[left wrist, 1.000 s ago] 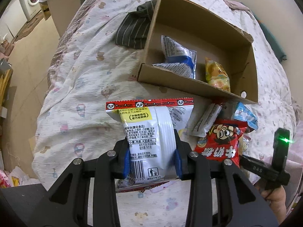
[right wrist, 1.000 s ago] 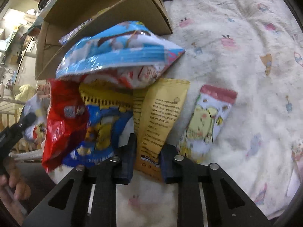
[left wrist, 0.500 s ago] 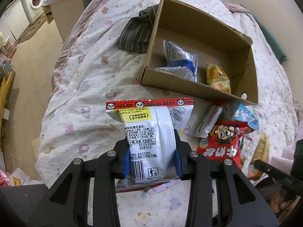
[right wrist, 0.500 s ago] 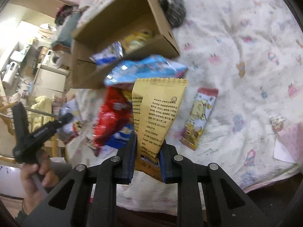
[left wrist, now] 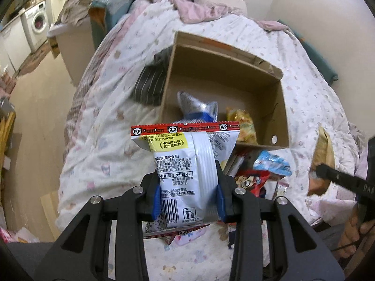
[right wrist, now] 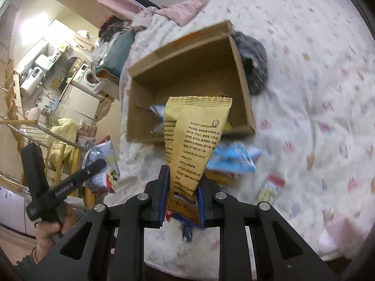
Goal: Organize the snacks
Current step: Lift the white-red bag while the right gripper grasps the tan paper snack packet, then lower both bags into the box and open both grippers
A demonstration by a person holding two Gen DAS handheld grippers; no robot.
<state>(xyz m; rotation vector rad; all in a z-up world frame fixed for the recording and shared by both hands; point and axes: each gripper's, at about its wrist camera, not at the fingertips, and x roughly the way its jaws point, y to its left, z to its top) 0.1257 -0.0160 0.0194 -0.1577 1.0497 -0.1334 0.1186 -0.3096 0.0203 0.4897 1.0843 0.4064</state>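
Note:
My left gripper (left wrist: 187, 199) is shut on a white snack packet (left wrist: 185, 168) with a red top seal, held upright in the air before the cardboard box (left wrist: 281, 107). The box lies open on the bed and holds a silver-blue packet (left wrist: 199, 110) and a yellow packet (left wrist: 243, 126). My right gripper (right wrist: 181, 199) is shut on a yellow packet (right wrist: 194, 140), lifted above the bed in front of the box (right wrist: 243, 93). A blue packet (right wrist: 232, 159) and a red packet (left wrist: 253, 182) lie in a pile on the quilt below.
A striped dark cloth (left wrist: 150, 84) lies against the box's left side. A pale yellow packet with a red end (right wrist: 269, 187) rests alone on the quilt. The bed edge drops to the floor at left, with a washing machine (left wrist: 37, 25) beyond.
Both grippers have risen with their packets. The yellow packet has come up off the pile on the quilt, and the box now sits lower and more open to both views.

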